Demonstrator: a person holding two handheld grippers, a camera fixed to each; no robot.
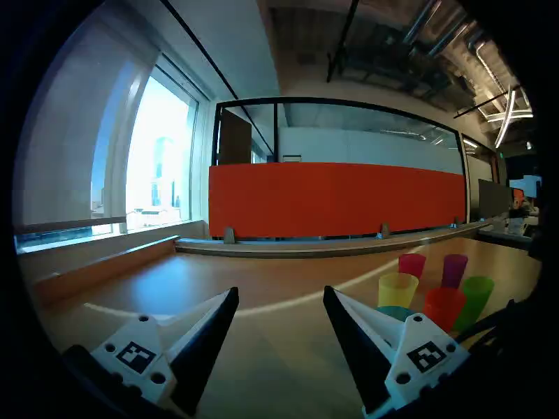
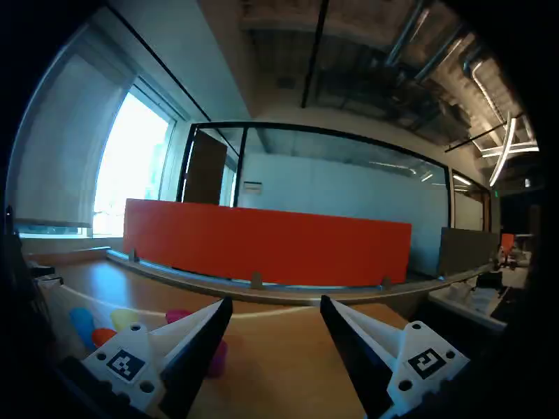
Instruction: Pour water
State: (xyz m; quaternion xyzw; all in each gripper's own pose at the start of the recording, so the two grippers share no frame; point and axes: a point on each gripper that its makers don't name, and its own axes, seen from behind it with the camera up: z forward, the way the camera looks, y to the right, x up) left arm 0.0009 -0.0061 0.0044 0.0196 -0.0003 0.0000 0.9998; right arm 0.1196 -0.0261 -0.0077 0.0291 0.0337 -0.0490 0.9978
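Here, your left gripper (image 1: 280,292) hovers above the bare counter (image 1: 279,269), jaws open and empty. The colored cups (image 1: 397,290) cluster just to its right, likely grouped for pouring. Your right gripper (image 2: 276,300), jaws also open and empty, has them at its lower left. Open counter runs ahead to the orange divider (image 1: 335,199).

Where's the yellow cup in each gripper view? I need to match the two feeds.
Left gripper view: the yellow cup is at lower right, at the front left of the cluster of cups on the table.
Right gripper view: the yellow cup is at lower left, right of the blue cup.
Shared landmark: the orange partition along the table's far edge.
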